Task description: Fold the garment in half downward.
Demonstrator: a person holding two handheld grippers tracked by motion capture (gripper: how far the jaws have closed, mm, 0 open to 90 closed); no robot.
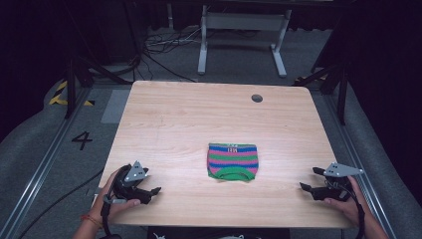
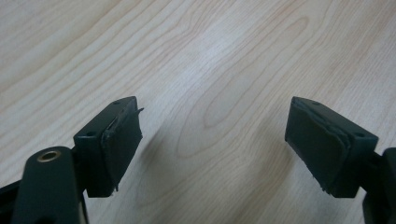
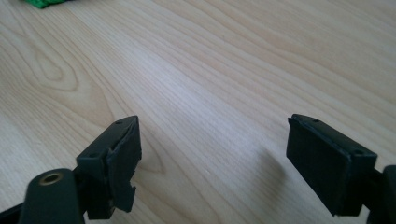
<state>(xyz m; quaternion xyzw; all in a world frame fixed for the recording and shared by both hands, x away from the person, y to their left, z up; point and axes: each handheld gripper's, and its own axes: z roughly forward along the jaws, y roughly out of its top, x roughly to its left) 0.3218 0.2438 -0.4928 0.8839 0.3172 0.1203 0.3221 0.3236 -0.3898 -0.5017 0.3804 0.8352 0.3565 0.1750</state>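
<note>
The striped knit piece (image 1: pixel 232 162) — folded, with blue, pink and green bands and a green hem along its lower edge — is lying flat at the centre of the high view, a little right of the middle of the bench (image 1: pixel 174 119). The left tool (image 1: pixel 149 191) is sitting at the lower left of that frame and the right tool (image 1: pixel 311 188) at the lower right, each well apart from the cloth and each pointing inward toward it.

Both tools are standing released, jaws spread wide with nothing between them. In the left gripper view the pads (image 2: pixel 122 140) are framing only bare wood; in the right gripper view the pads (image 3: pixel 122 154) are doing the same, with a sliver of green fabric (image 3: pixel 43 3) peeking in at the upper left corner.

The likely trouble lies in the approach. The cloth is thin and lying flush on the wood, so a tool coming in too high is probably going to close on air, while one coming in too steeply may scrape the bench and shove the fabric ahead of it — bunching the neat fold. If the two tools are reaching uneven edges, one side could lift while the other drags, twisting the piece. Pinching only the top layer would let the fold fall open.
</note>
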